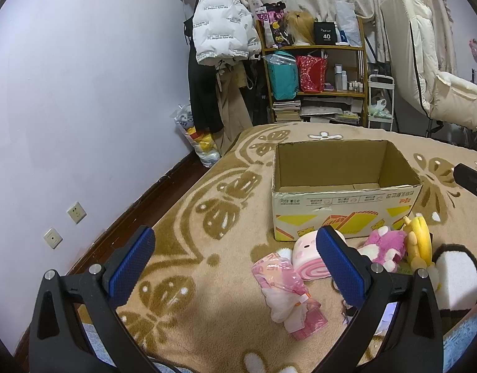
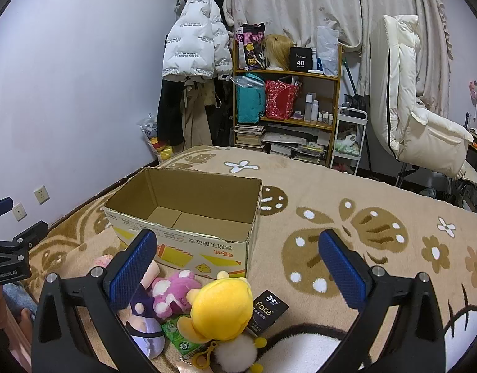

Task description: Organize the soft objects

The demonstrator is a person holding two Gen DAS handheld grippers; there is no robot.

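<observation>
The left gripper [image 1: 235, 259] is spread wide with nothing between its blue pads [image 1: 133, 262], hovering above the patterned blanket [image 1: 188, 205]. Just beyond its right-hand jaw lie a pink packet [image 1: 282, 286], a pink roll plush [image 1: 305, 253] and a magenta plush [image 1: 386, 247], the last touching a yellow plush [image 1: 420, 242]. Past them, ahead of the jaws, stands the open cardboard box [image 1: 344, 208].

The right gripper [image 2: 237, 264] is likewise released and empty. Between its jaws and slightly below sits the yellow plush [image 2: 221, 306], with the magenta plush [image 2: 171, 290] and a purple-and-white plush [image 2: 143, 326] toward its left-hand jaw, a green packet [image 2: 179, 337] beneath them and a black "Face" packet [image 2: 268, 310] toward the right-hand one. The cardboard box [image 2: 188, 245] stands just ahead, left of centre. A cluttered shelf [image 2: 286, 105] lies well beyond.
</observation>
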